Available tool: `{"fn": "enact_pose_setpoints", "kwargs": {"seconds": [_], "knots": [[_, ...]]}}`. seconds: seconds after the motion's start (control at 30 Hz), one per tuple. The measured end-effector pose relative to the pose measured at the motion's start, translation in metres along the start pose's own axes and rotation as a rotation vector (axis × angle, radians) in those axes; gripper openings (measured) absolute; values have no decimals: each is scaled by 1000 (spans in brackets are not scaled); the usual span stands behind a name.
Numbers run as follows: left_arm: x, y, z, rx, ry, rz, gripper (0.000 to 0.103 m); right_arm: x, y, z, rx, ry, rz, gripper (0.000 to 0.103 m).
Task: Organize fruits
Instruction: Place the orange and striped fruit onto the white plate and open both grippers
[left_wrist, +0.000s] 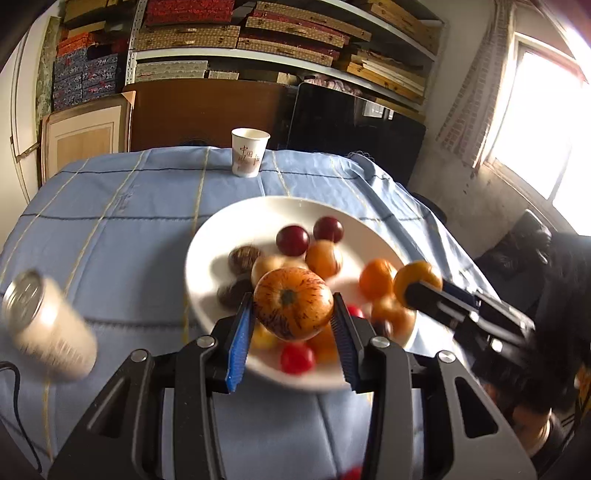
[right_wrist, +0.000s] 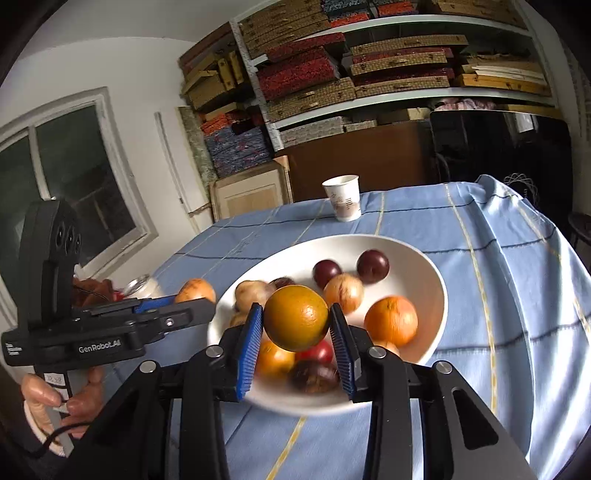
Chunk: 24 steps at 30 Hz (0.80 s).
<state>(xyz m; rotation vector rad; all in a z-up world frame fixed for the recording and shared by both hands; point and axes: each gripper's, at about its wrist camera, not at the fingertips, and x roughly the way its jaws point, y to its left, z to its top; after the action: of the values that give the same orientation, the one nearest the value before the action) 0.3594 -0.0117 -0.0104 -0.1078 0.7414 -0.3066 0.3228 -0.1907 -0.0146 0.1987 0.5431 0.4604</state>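
Note:
My left gripper (left_wrist: 293, 314) is shut on a speckled orange-yellow fruit (left_wrist: 293, 308) and holds it above the near side of the white bowl (left_wrist: 207, 236). My right gripper (right_wrist: 295, 325) is shut on a yellow-green orange (right_wrist: 296, 317) above the near rim of the same bowl (right_wrist: 424, 258). The bowl holds several fruits: two dark plums (right_wrist: 373, 266), an orange (right_wrist: 391, 319), yellowish and red ones. In the left wrist view the right gripper (left_wrist: 417, 284) comes in from the right with its orange. In the right wrist view the left gripper (right_wrist: 194, 295) comes in from the left.
A paper cup (left_wrist: 250, 152) stands at the table's far edge on the blue checked cloth (left_wrist: 122, 229). A metal can (left_wrist: 48, 328) is at the left, blurred. A person's hand (right_wrist: 55, 398) holds the left gripper's handle. Shelves of boxes are behind.

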Motion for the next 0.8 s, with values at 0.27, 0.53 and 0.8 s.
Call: {"fn": "enact_pose_setpoints", "kwargs": {"seconds": [0.27,0.53,0.8], "knots": [[30,-21,12,59,8,44,48,29,-20,4,67,72,4,46],[-16,4,0,1,-85,78,92,-15,-8,4,24,35,102,66],[-36,7,-42,84,-36,78,92,-30,29,-36,-184,264,303,67]]}}
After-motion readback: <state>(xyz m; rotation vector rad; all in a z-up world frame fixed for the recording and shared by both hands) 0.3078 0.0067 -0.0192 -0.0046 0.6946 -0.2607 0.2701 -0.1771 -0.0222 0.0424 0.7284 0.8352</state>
